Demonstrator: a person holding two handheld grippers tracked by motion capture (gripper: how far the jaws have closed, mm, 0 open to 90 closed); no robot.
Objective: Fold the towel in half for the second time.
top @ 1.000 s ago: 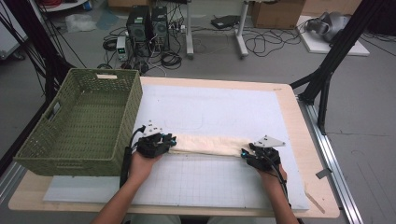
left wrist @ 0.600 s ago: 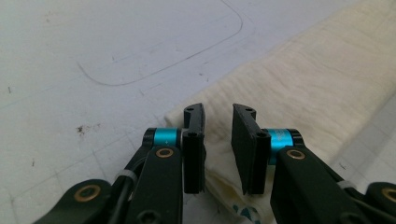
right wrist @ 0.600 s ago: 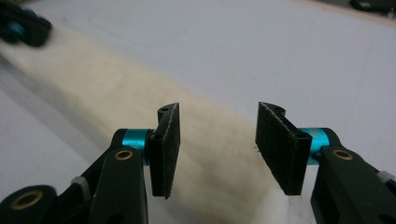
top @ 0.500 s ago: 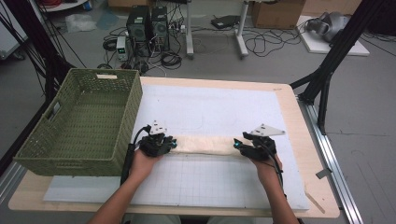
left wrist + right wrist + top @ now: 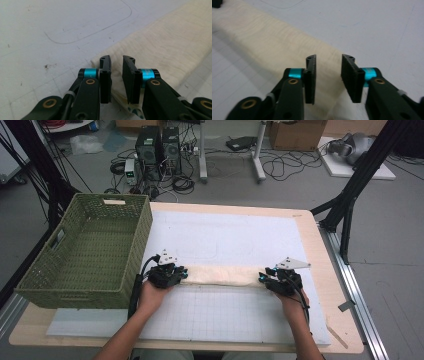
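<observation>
Since the earlier frame the cream towel (image 5: 221,275) has been left folded into a narrower strip, and both grippers have been drawn slightly toward the near edge, off its two ends. At the far left of the worktop (image 5: 320,255), a green woven basket (image 5: 87,252) is seen standing on the white mat (image 5: 225,237), its right wall just beside the left gripper (image 5: 182,275). That gripper is held in the person's left hand (image 5: 150,295) at the left end of the towel. In the left gripper view, the left gripper (image 5: 116,72) is shown with its jaws released, a narrow gap open between them, and the towel's corner (image 5: 160,47) lying under and beyond the tips. The towel is laid as a long band across the middle of the mat, running left to right. At its right end the right gripper (image 5: 261,277) is held in the right hand (image 5: 292,302). In the right gripper view, the right gripper (image 5: 328,75) is seen with jaws parted wider, nothing clamped, over the towel (image 5: 262,40).
</observation>
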